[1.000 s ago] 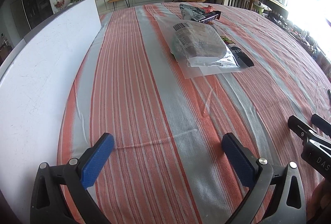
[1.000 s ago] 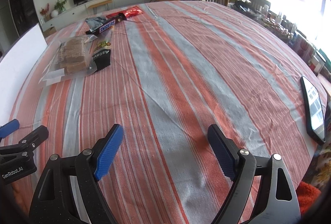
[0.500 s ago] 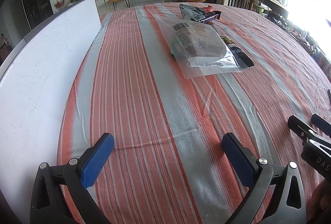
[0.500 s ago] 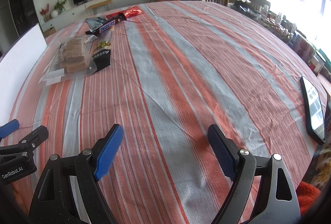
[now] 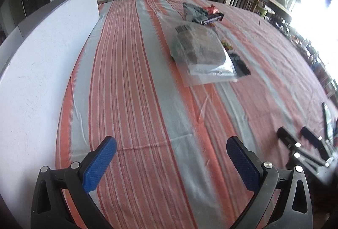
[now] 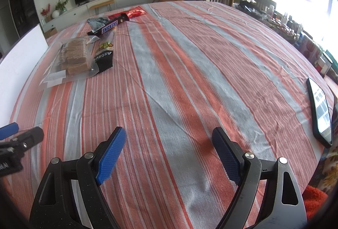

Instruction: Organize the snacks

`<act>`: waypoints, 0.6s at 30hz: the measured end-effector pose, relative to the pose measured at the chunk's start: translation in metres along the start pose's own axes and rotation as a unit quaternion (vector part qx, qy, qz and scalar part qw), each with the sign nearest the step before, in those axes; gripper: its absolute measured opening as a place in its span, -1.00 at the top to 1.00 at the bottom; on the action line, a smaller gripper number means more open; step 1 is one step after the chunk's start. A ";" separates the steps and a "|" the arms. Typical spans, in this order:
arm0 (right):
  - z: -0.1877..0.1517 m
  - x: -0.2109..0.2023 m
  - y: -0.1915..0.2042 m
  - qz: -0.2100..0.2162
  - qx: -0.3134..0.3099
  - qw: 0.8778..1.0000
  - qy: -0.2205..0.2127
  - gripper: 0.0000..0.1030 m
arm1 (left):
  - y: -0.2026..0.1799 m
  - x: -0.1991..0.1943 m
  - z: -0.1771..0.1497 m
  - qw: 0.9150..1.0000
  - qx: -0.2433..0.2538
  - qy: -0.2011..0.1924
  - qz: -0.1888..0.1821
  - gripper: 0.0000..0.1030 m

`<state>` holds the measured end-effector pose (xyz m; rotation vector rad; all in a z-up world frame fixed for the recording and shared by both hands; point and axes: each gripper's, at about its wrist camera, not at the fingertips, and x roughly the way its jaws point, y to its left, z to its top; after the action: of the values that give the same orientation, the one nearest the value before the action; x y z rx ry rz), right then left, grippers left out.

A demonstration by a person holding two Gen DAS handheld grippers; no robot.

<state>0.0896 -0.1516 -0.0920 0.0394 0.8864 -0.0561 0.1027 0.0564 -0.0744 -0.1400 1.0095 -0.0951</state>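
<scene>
The snacks lie in a little bunch on the far left part of the bench [image 6: 190,81], well apart from both claws. The biggest one is a clear bag of brown biscuits [image 6: 72,57]. It looks light, and the plastic looks thin and slippery, and the biscuits inside could crack if squeezed hard, so I think the flat empty edge of the bag is the best spot to pinch. A black packet [image 6: 104,61] peeks out from under the bag, touching it. Past those sit a chocolate bar [image 6: 108,27], a grey packet [image 6: 97,22] and a red wrapper [image 6: 135,13]. The chocolate bar looks firm and easy to grab across its middle. The left claw [image 5: 169,157] is wide open and holds nothing. The right claw [image 6: 169,148] is wide open too, with nothing in it. There is lots of bare striped cloth between the claws and the snacks. A white board [image 5: 42,64] stands along the left side, and a phone [image 6: 320,110] lies near the right edge, so watch both.
</scene>
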 end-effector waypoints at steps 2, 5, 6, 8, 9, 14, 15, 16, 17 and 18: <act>0.000 0.000 0.000 0.000 0.000 1.000 0.000 -0.68 | 0.000 -0.010 0.016 0.999 -0.018 -0.013 -0.024 -0.99; 0.000 0.000 0.000 0.000 0.000 1.000 0.000 -0.68 | -0.011 -0.012 0.052 0.999 -0.025 -0.020 -0.034 -0.99; 0.000 0.000 0.000 0.000 0.000 1.000 0.000 -0.68 | -0.018 -0.009 0.066 0.999 -0.021 -0.023 -0.036 -0.99; 0.000 0.000 0.000 0.000 0.000 1.000 0.000 -0.68 | -0.034 0.002 0.094 1.000 -0.005 -0.019 -0.024 -0.99; 0.000 0.000 0.000 0.000 0.000 1.000 0.000 -0.68 | -0.041 0.010 0.106 1.000 0.000 -0.016 -0.007 -0.99; 0.000 0.000 0.000 0.001 0.000 1.000 0.000 -0.68 | -0.063 0.070 0.139 0.997 0.024 0.045 0.060 -0.99; 0.000 0.000 0.000 0.001 0.000 1.000 0.000 -0.68 | -0.064 0.079 0.140 0.995 0.026 0.053 0.075 -0.99; 0.000 0.000 0.000 0.001 0.000 1.000 0.000 -0.68 | -0.063 0.086 0.140 0.994 0.025 0.055 0.088 -0.99; 0.000 0.000 0.000 0.001 0.000 1.000 0.000 -0.68 | -0.060 0.090 0.139 0.994 0.020 0.054 0.091 -0.97; 0.000 0.000 0.000 0.001 0.000 1.000 0.000 -0.68 | -0.055 0.092 0.137 0.995 0.011 0.055 0.084 -0.78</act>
<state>0.0895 -0.1516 -0.0920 0.0406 0.8858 -0.0541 0.2667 -0.0014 -0.0703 -0.0289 1.1257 0.0388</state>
